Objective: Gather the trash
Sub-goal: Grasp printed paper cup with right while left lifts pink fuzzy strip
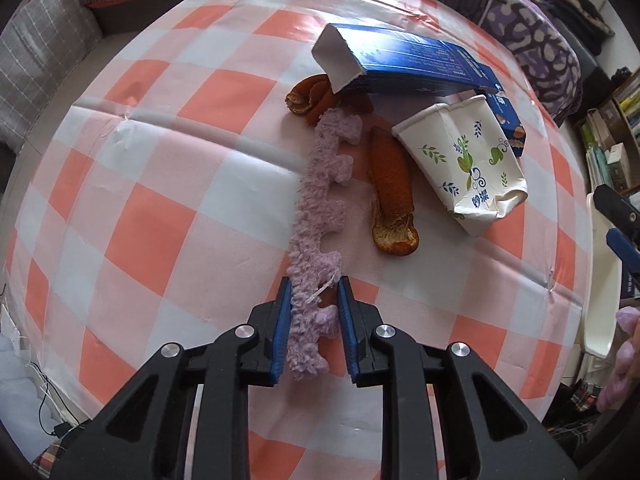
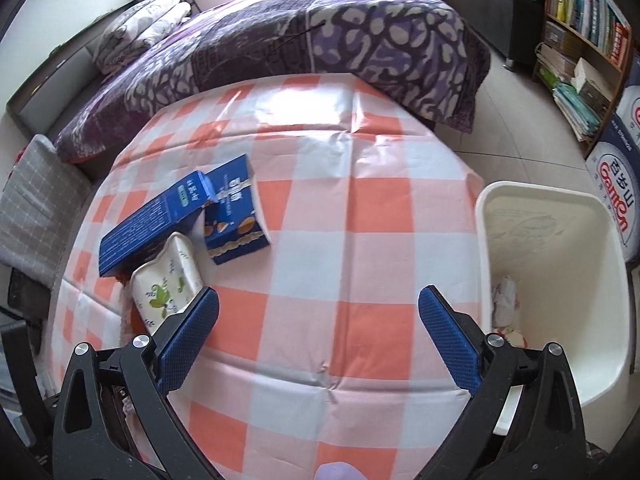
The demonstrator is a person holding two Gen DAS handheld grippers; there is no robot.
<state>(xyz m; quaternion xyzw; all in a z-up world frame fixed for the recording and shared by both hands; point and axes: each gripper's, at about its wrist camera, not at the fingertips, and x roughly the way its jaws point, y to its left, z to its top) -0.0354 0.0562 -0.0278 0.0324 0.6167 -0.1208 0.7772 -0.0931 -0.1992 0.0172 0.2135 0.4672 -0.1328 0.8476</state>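
My left gripper point(image 1: 314, 292) is shut on the near end of a long fuzzy purple strip point(image 1: 320, 200) that lies on the checked tablecloth point(image 1: 160, 160). Beside the strip lie an orange peel point(image 1: 390, 188), more peel point(image 1: 312, 98), a crushed paper cup point(image 1: 464, 164) and an open blue carton point(image 1: 404, 60). My right gripper point(image 2: 318, 300) is open and empty above the table, left of a white trash bin point(image 2: 560, 264). The cup point(image 2: 168, 280) and the blue carton point(image 2: 156, 220) show at the left in the right wrist view.
A second blue box point(image 2: 236, 212) lies by the carton. The bin holds some crumpled trash point(image 2: 506, 304). A bed with a purple blanket point(image 2: 320, 40) stands behind the table. A bookshelf point(image 2: 584, 40) and a large box point(image 2: 616, 176) stand at right.
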